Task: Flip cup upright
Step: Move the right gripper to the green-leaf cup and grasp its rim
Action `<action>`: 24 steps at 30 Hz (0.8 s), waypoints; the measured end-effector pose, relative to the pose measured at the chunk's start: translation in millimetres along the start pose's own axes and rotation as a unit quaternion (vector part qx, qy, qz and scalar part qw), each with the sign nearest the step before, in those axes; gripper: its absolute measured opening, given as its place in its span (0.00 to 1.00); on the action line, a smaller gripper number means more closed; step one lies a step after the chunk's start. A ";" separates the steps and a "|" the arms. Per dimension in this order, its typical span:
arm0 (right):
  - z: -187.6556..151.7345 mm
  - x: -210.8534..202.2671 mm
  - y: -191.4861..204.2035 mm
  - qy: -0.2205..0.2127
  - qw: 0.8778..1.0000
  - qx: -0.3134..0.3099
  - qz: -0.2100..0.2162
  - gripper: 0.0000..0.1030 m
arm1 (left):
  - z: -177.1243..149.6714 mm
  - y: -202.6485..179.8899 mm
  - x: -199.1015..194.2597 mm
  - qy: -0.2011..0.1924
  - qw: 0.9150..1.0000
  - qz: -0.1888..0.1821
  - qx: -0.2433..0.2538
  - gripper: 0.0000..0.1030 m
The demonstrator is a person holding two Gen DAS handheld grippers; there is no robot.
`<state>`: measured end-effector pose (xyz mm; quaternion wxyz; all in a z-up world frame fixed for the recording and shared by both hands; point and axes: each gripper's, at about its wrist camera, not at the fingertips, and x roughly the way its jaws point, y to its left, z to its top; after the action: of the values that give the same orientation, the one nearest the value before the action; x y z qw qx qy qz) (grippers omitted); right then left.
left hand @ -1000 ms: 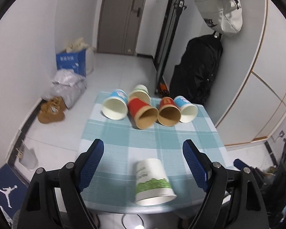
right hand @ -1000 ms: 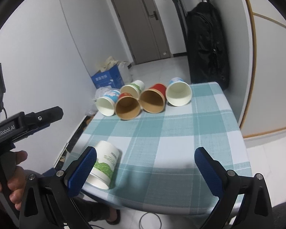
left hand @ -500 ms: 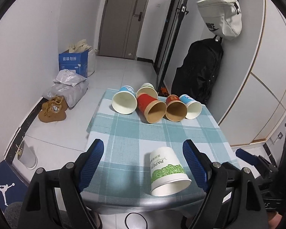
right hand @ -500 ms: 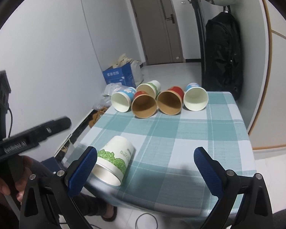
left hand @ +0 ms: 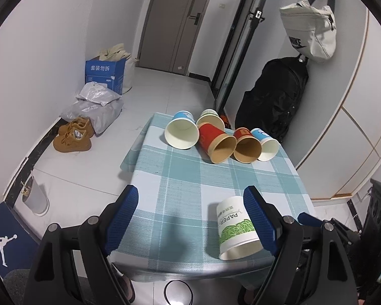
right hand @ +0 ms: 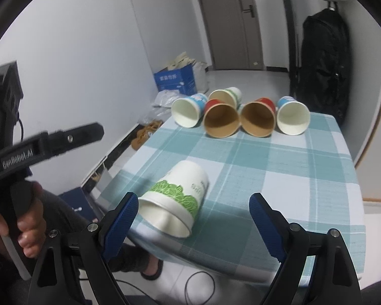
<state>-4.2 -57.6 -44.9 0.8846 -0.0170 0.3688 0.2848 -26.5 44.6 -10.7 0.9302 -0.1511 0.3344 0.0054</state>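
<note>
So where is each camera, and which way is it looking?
Left wrist: sits on the left gripper, looking along its open blue fingers over the checked table toward the door.
Right wrist: sits on the right gripper, facing the same way from further right; the left gripper and the person's hand show at its left.
Both see the green cup on its side and the five cups behind it.

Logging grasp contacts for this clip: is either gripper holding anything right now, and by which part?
Nothing is held. The left gripper and right gripper are both open, and the white paper cup with green leaf print lies on its side on the checked tablecloth.
</note>
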 end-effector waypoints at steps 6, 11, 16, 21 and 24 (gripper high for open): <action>-4.9 12.7 14.1 0.016 0.999 -0.040 -0.028 0.70 | 1.3 14.9 0.8 0.008 1.000 -0.005 -0.027 0.79; -9.1 26.4 21.7 0.040 0.997 -0.060 -0.032 0.59 | 0.8 17.6 2.5 0.013 1.000 -0.007 -0.027 0.79; -10.5 35.1 24.1 0.049 0.996 -0.067 -0.038 0.45 | 0.1 18.7 5.3 0.020 0.999 -0.007 -0.025 0.79; -10.3 43.2 20.5 0.053 0.995 -0.062 -0.062 0.32 | 0.3 19.9 6.7 0.028 0.999 -0.017 -0.028 0.79; -10.3 47.1 18.2 0.061 0.995 -0.055 -0.063 0.20 | 0.6 19.5 7.3 0.030 0.999 -0.019 -0.026 0.79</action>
<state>6.4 -21.6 -80.4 0.8745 -0.1064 0.4035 0.2471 -22.6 62.7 -20.3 0.9154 -0.1814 0.3592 -0.0077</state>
